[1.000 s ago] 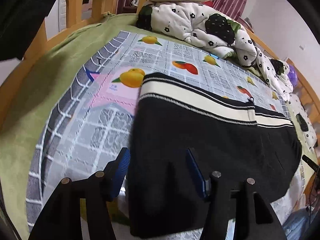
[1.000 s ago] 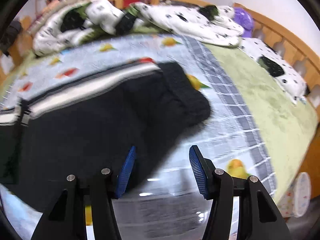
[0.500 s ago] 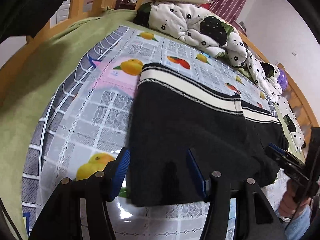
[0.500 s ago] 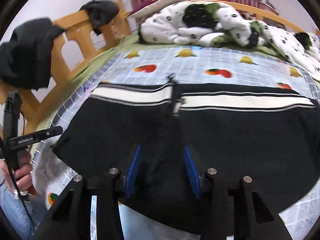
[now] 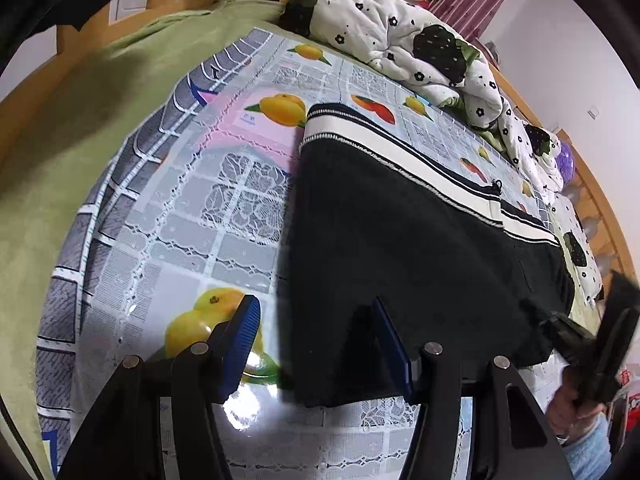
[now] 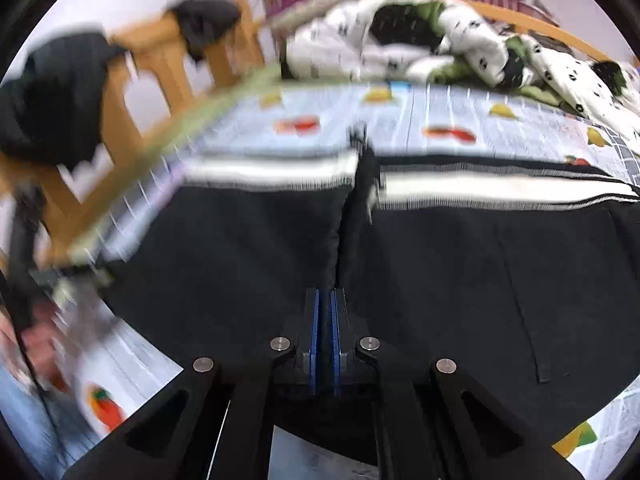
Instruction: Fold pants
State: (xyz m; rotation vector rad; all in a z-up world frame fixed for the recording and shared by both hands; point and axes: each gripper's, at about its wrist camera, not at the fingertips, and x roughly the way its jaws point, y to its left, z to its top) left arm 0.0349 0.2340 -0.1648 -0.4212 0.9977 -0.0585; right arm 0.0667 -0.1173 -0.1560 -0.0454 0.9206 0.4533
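Note:
Black pants with a cream and black striped band lie flat on a fruit-print plastic sheet on the bed. My left gripper is open, straddling the pants' near left edge, one finger over the sheet and one over the fabric. In the right wrist view the pants fill the frame, blurred. My right gripper is shut, its pads pressed together over the black fabric at a crease near the middle; whether cloth is pinched between them is not clear. The right gripper also shows in the left wrist view.
A rumpled white and black floral quilt lies at the head of the bed. A green blanket covers the left side. A wooden bed rail with dark clothes hung on it stands at left.
My right gripper has closed from open to shut over the pants' middle and moved closer to the fabric. My left gripper has stayed open at the left edge, shifting slightly.

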